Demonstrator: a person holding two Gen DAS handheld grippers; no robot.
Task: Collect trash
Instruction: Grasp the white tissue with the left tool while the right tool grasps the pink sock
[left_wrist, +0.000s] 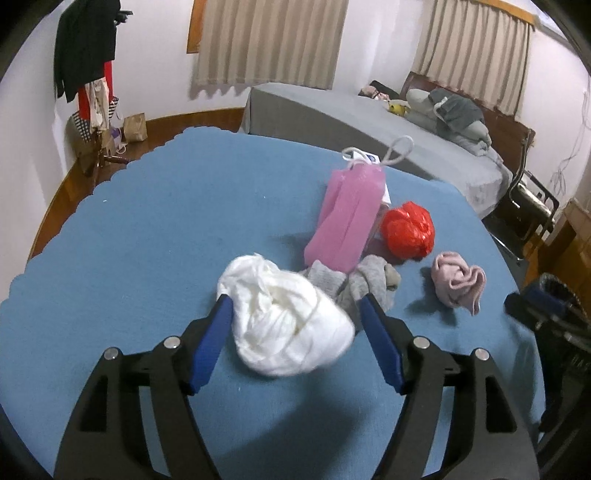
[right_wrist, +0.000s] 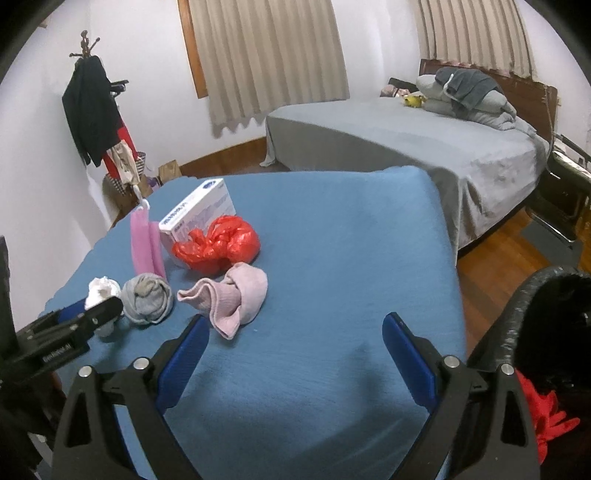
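Note:
A crumpled white plastic bundle (left_wrist: 288, 328) lies on the blue bedspread (left_wrist: 147, 240) between the jaws of my left gripper (left_wrist: 294, 301). The jaws stand open; the right pad is clear of the bundle. Just behind it are a balled grey sock (left_wrist: 369, 284), a pink ribbed pouch with a white loop (left_wrist: 345, 214), a crumpled red plastic bag (left_wrist: 406, 229) and a rolled pink sock (left_wrist: 458, 280). My right gripper (right_wrist: 295, 319) hangs open over bare blue bedspread (right_wrist: 332, 240), the pink sock (right_wrist: 232, 295) just left of its left finger. The left gripper (right_wrist: 99, 310) shows at that view's left edge.
A white box (right_wrist: 199, 218) stands behind the red bag (right_wrist: 218, 243). A black bin (right_wrist: 535, 314) with something red inside (right_wrist: 546, 410) sits off the bed's right edge. A grey bed (right_wrist: 406, 140) with pillows lies beyond, and a coat rack (right_wrist: 92, 110) stands by the left wall.

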